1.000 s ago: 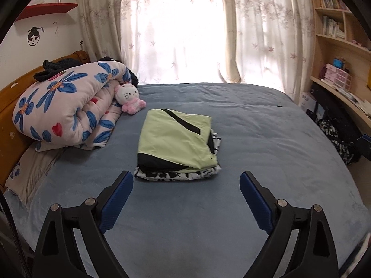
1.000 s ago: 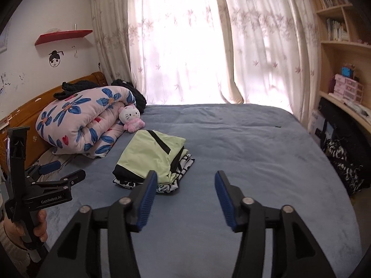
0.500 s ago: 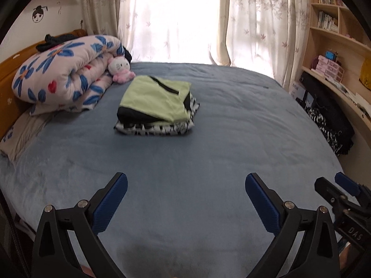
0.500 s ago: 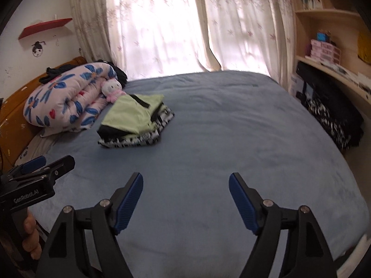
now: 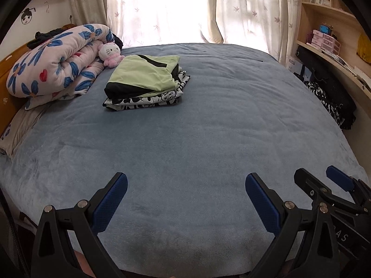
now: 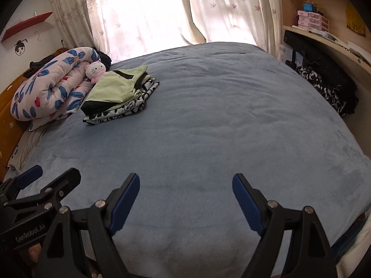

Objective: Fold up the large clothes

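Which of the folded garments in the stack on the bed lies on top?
The light green garment with black trim lies on top; the black-and-white patterned garment is beneath it, showing only along the stack's near and right edges, on the blue bed cover.

Print on lower folded garment (image 5: 168, 96) illegible

- Both views are lit by daylight from a window behind sheer curtains (image 5: 162, 11) at the far side of the bed (image 5: 208, 127).
- The curtain centre is blown out to white, and detail there is lost.
- The blue bed cover is evenly and softly lit; only faint shadows are cast under the folded clothes (image 5: 143, 81).
- The bookshelf (image 5: 329, 23) and the corners are left dimmer.
- Strong fisheye bending is seen at the edges, with black vignetting in the corners.
- No motion blur is noticed; focus is held throughout.
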The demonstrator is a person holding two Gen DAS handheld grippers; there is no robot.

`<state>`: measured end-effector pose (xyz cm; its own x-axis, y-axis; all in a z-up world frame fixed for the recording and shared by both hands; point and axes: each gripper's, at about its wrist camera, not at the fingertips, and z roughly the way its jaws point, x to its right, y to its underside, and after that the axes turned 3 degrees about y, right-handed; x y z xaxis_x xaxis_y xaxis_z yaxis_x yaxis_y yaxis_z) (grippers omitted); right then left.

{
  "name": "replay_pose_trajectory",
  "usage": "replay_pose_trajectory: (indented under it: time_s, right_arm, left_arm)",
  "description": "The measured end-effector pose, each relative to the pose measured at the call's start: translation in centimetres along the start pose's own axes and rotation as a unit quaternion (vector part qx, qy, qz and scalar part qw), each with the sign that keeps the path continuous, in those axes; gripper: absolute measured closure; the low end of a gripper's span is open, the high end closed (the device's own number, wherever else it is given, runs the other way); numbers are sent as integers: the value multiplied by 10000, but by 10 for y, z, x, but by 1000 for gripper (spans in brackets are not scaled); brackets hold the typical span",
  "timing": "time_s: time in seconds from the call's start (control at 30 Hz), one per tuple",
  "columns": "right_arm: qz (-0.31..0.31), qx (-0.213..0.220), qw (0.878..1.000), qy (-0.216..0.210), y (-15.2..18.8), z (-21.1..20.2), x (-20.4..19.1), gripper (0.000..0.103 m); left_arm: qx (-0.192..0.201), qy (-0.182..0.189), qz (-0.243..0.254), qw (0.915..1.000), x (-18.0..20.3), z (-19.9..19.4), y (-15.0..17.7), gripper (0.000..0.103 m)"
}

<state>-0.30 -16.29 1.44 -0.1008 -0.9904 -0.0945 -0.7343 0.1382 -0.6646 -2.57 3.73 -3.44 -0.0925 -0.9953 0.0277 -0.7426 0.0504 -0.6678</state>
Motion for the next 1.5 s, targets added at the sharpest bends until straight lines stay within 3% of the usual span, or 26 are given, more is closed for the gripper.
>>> replay_pose_trajectory:
  time_s: [0.73,1.5]
  right_arm:
    - [-41,-7,9998,188,5,3,3,16]
    - [-106,5,9995,291,8,1,2,16]
  left_arm:
    - [-332,-45,-136,9993,-2,14,5,2]
    - [-418,-10,-199,9989,-5,16,6,2]
